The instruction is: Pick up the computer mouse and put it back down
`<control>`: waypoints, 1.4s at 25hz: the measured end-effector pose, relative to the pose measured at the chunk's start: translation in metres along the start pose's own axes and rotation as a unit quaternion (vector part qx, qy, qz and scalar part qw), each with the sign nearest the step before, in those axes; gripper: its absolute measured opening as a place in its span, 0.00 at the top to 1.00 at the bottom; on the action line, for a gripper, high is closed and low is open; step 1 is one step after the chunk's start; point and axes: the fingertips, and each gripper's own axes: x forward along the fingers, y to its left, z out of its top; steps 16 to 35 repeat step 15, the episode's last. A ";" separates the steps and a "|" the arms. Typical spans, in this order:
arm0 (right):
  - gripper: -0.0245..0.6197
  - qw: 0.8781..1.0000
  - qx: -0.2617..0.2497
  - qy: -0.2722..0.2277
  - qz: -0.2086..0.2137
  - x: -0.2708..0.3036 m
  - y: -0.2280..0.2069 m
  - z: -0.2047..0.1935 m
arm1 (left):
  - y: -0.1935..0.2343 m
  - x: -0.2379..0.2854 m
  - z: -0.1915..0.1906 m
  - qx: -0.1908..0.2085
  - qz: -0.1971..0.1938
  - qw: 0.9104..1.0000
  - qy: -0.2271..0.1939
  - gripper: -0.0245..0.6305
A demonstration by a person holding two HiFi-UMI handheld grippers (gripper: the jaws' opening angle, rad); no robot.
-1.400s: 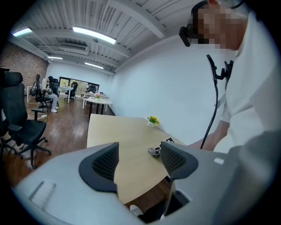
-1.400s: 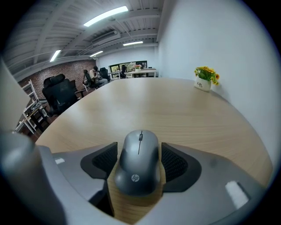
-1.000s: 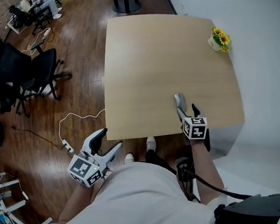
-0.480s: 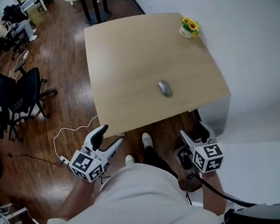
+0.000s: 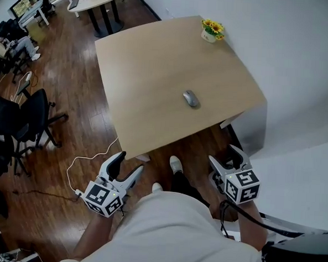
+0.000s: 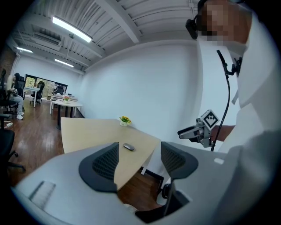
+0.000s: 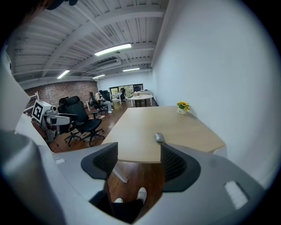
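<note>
**Worktop: one mouse, two empty grippers**

- One computer mouse [image 5: 190, 98], grey, lying on the worktop [image 5: 151, 66] toward its near right side, well apart from both grippers.
- One small pot [image 5: 209, 36] at the far corner, holding yellow flowers.
- Two grippers, both held off the worktop's near edge:
  - left gripper [image 5: 126, 165], jaws apart, nothing between them;
  - right gripper [image 5: 226, 158], jaws likewise apart and empty.
- Office chairs [image 5: 26, 114] at the left, partly cut off.

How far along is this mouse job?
It looks finished. The computer mouse lies flat on the table, untouched. The right gripper, at the mouse a second ago, and the left gripper now both hang back from the table's near edge, jaws apart and empty. Nothing is in hand, and nothing obvious is left.
</note>
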 end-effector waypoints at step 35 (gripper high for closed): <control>0.48 1.000 -0.019 0.000 0.016 -0.012 0.039 -0.013 | -0.019 -0.040 -0.021 0.001 0.000 1.000 -0.007 0.53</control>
